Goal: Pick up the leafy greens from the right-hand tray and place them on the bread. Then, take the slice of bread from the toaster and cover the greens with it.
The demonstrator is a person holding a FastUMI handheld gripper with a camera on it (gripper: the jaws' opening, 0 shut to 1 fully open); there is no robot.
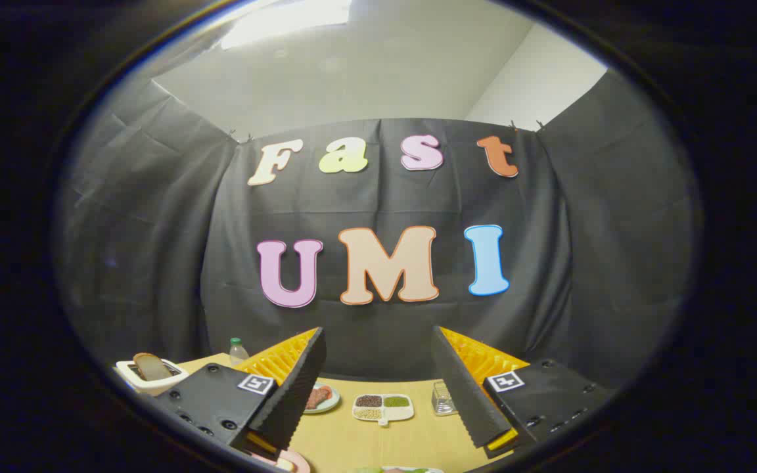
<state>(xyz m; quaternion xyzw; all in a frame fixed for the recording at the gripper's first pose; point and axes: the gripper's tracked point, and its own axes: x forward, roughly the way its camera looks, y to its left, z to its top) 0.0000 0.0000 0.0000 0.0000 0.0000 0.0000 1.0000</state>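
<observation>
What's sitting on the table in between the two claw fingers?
In the gripper view, the open claw has a little divided dish of grains between its fingers, farther along the tan table. The claw holds nothing.

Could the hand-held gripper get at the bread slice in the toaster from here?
Probably yes: the hand-held gripper is open and empty, and the bread slice stands clear above the toaster, off beside one finger, so it must swing over.

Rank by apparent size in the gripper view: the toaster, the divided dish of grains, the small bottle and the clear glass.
1. Toaster, with a bread slice in it.
2. Divided dish.
3 and 4. Bottle and clear glass: alike, not ranked.
Their differing distances make this approximate. The gripper is open, holding nothing.
</observation>
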